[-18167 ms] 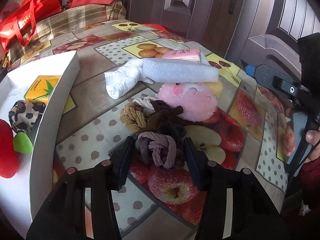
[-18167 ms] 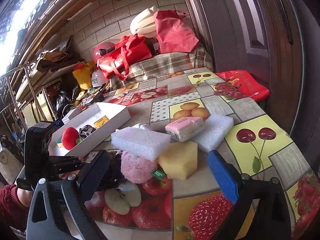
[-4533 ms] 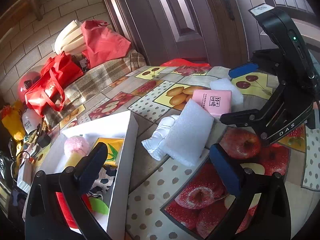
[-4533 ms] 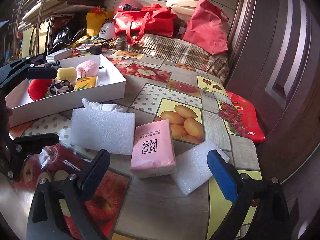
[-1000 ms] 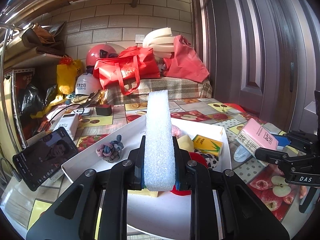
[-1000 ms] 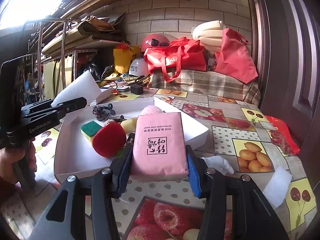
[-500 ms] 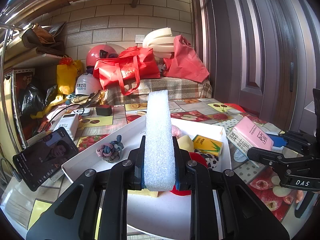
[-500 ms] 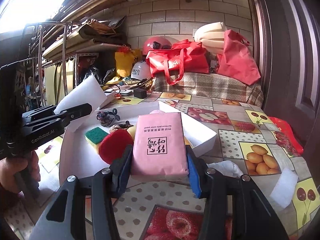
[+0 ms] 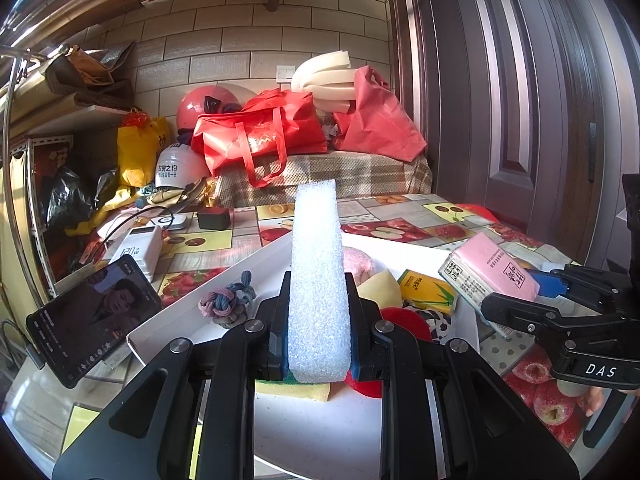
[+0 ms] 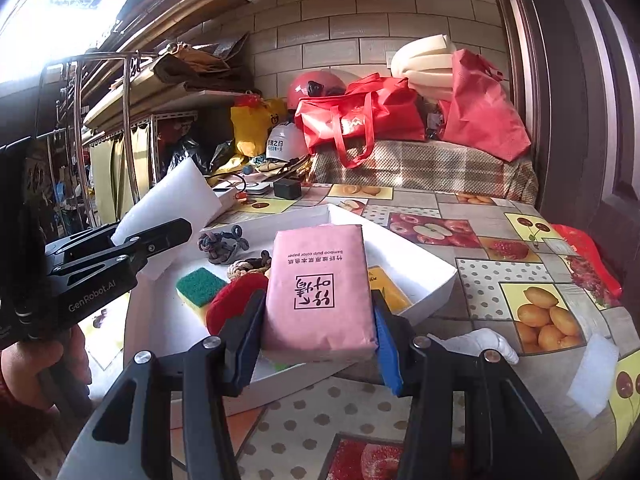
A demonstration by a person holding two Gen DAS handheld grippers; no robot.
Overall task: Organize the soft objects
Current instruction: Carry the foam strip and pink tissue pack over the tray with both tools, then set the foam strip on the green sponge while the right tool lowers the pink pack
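Left gripper [image 9: 319, 320] clamps an upright white foam block [image 9: 318, 276] above the white tray [image 9: 192, 316] on the bench [image 10: 500, 264]. Right gripper [image 10: 316, 328] grips a pink tissue pack [image 10: 320, 296] over the tray's near edge. Inside the tray lie a knotted hair tie [image 9: 226, 304], a green-topped sponge [image 10: 200, 286] and a red plush [image 10: 236, 300].

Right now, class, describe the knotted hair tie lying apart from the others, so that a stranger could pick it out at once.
Find the white tray on the fruit-patterned tablecloth. In the left wrist view, the knotted hair tie lies alone just left of the foam block held in the left gripper. Unlike its neighbours, it is a mauve and blue-grey woven knot.
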